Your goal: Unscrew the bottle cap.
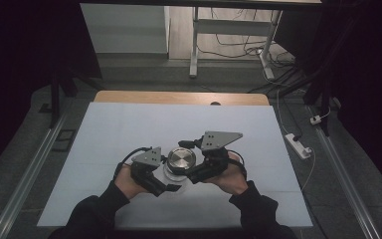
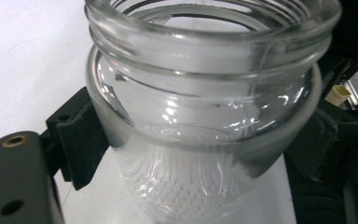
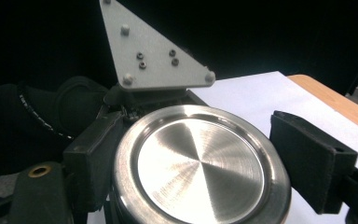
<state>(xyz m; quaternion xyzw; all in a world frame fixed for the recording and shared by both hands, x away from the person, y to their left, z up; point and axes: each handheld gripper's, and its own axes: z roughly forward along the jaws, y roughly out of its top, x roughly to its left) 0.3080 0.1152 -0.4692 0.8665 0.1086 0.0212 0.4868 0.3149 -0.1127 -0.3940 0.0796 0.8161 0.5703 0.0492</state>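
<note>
Left gripper [image 1: 165,185] jaws clamped on the glass jar [image 2: 200,126] body, below the threaded neck; jar stands near the front-centre of the white sheet [image 1: 129,134]. Right gripper [image 1: 191,174] jaws sit either side of the metal lid [image 3: 200,163], left pad touching the rim, right pad with a small gap; can't tell if it's gripping. Lid is brushed steel, round, raised rim. Jar is clear, stippled base, mouth open in the left gripper view. Wooden table edge [image 1: 179,97] beyond the sheet. Farther back: desk legs [image 1: 195,45], loose cables [image 1: 288,74], power strip [image 1: 298,144] on the floor, dark room.
</note>
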